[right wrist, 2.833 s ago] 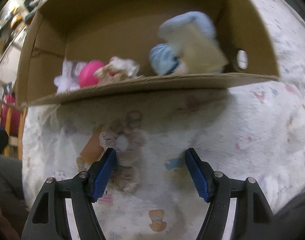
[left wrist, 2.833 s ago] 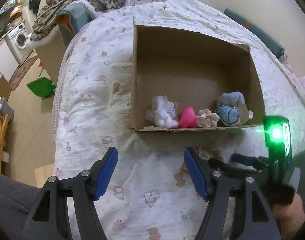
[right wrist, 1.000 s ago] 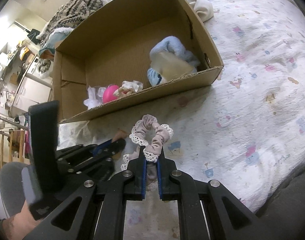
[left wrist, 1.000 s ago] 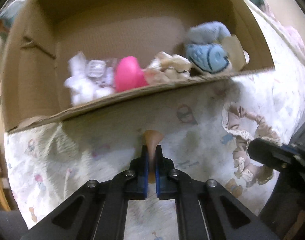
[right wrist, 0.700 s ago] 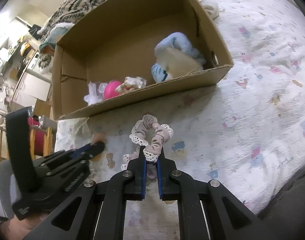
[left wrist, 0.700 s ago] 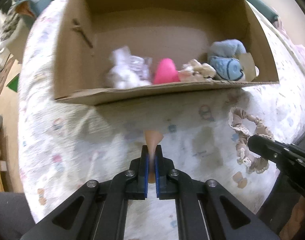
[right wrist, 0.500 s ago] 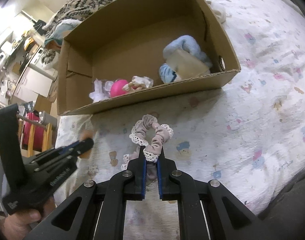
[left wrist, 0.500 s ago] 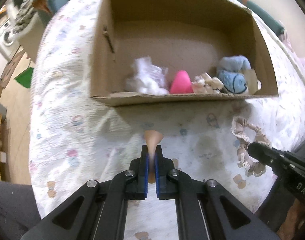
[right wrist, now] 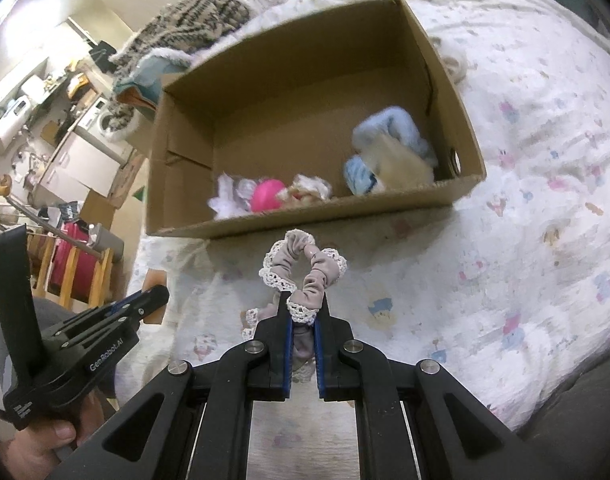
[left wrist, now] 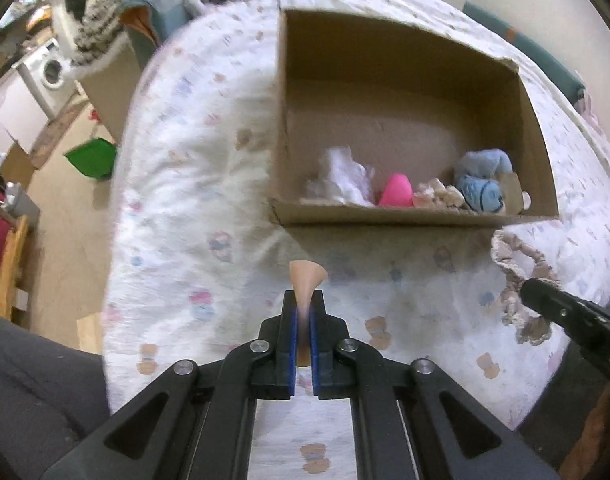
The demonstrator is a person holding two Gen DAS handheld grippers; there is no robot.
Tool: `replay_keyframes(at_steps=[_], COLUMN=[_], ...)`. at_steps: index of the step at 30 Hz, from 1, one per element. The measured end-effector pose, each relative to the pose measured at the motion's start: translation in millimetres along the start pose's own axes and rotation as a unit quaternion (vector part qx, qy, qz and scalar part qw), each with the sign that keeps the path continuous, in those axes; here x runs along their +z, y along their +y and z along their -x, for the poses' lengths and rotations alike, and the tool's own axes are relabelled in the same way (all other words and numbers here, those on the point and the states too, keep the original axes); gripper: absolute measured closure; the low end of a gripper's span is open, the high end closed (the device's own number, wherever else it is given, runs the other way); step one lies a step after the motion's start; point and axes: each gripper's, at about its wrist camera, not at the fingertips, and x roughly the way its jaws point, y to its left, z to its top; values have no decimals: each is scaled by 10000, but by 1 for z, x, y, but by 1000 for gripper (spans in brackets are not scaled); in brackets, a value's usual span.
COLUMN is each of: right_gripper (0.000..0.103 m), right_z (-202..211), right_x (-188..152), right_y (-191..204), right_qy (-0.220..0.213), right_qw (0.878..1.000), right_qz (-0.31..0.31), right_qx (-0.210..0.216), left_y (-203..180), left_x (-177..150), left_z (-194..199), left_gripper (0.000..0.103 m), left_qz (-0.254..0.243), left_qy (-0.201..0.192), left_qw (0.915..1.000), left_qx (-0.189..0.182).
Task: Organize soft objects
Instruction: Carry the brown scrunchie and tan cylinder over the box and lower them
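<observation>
Left hand-held gripper (left wrist: 301, 316) clenched on a peach sponge (left wrist: 306, 280); right hand-held gripper (right wrist: 303, 320) grasping a lace scrunchie (right wrist: 305, 266). Both held above the bed (right wrist: 525, 240), near side of the cardboard box (right wrist: 305, 224), likely for dropping in.

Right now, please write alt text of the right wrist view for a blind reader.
The right gripper is shut on a lace-trimmed scrunchie, above a printed bedspread. Beyond it, an open cardboard box holds soft items; the left gripper is at lower left.
</observation>
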Motion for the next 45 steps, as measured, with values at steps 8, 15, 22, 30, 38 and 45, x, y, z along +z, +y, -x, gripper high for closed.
replay_keyframes(at_steps=[8, 15, 22, 30, 38, 45], right_gripper=[92, 92, 92, 92, 92, 92], right_z=[32, 58, 63, 49, 13, -19], right_x=[6, 18, 43, 79, 102, 98], right_y=[8, 15, 13, -1, -8, -15], right_qy=[-682, -1028, -1167, -1155, -876, -483], right_qw=[9974, 9930, 9915, 9925, 9958, 9988], right_qz=[181, 152, 153, 111, 146, 98], right_qx=[172, 561, 550, 376, 212, 61], left_y=[9, 17, 14, 4, -20, -40], left_x=[16, 38, 68, 101, 114, 108], left_z=[39, 59, 64, 38, 1, -36], left_gripper=[98, 98, 98, 98, 97, 97], left_qz=[265, 128, -6, 54, -119, -508], left_qy=[-610, -943, -1098, -877, -674, -520], left_qw=[9978, 9954, 9936, 9939, 9930, 9943], left_qx=[-36, -89, -283, -674, -963, -779])
